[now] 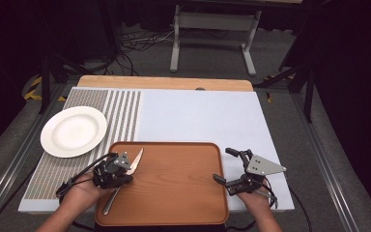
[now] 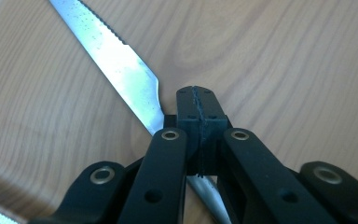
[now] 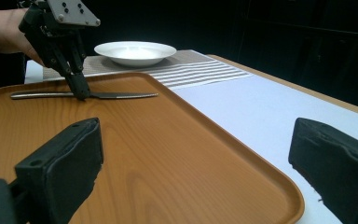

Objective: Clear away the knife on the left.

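Note:
A table knife (image 1: 136, 163) lies flat on the wooden tray (image 1: 174, 183), near its left side, blade pointing away from me. My left gripper (image 1: 126, 177) points down at the knife's neck with its jaws shut. In the left gripper view the two pads (image 2: 189, 112) meet along a closed seam, and the knife (image 2: 121, 65) runs underneath them. From the right gripper view its tips (image 3: 81, 93) rest on the knife (image 3: 121, 95). My right gripper (image 1: 223, 166) hovers at the tray's right edge, jaws wide open and nothing between them (image 3: 196, 154).
A white plate (image 1: 73, 131) sits on the striped part of the mat (image 1: 125, 111) at the left. A plain white mat (image 1: 198, 121) covers the table beyond the tray. A metal frame (image 1: 212, 21) stands on the floor behind the table.

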Available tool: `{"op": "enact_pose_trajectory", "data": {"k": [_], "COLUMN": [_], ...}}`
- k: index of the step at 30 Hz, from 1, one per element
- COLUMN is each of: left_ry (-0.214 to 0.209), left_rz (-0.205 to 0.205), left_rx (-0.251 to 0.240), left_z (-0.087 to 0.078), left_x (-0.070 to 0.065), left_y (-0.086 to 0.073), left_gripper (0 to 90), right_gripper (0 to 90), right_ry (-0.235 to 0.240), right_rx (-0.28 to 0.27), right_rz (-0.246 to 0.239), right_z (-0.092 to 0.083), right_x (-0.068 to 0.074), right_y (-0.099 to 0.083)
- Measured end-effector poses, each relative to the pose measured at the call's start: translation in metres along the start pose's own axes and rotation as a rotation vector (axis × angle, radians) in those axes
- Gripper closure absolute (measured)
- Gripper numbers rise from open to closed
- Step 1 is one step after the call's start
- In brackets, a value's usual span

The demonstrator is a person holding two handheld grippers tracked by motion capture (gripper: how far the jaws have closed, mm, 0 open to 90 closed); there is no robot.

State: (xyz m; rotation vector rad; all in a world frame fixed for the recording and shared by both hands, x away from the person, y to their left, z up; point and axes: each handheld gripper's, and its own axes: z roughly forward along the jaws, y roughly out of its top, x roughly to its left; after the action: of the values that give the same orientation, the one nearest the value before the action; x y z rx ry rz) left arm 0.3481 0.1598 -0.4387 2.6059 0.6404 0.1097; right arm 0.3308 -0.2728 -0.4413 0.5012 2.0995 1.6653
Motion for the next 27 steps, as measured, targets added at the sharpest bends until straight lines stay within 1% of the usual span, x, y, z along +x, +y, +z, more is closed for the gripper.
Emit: {"op": "enact_pose_trajectory", "data": {"k": [5,10,15,17,27], "left_ry": [0.005,0.017,0.022,0.028,0.033], "left_rz": [-0.023,-0.033,-0.053,-0.057,-0.087], "left_rx": [0.001,-0.001,-0.004,0.003,-0.002], "left_z": [-0.002,-0.004,-0.005,-0.006,-0.009], "left_x": [0.003,0.005,0.006,0.006,0.008], "left_y": [-0.004,-0.008,-0.012,-0.013,-0.019], "left_gripper": [90.0,90.0,90.0,90.0,90.0], "right_gripper": [3.9,3.9,3.9,3.9,3.9], "right_ry": [0.000,0.000,0.000,0.000,-0.001], "right_rx": [0.000,0.000,-0.001,-0.001,0.000], "right_rz": [-0.001,0.001,0.000,0.001,0.001], "right_z": [0.000,0.000,0.001,0.001,0.001], "right_x": [0.000,0.000,0.000,0.000,0.000], "right_y": [0.000,0.000,0.000,0.000,0.000]}}
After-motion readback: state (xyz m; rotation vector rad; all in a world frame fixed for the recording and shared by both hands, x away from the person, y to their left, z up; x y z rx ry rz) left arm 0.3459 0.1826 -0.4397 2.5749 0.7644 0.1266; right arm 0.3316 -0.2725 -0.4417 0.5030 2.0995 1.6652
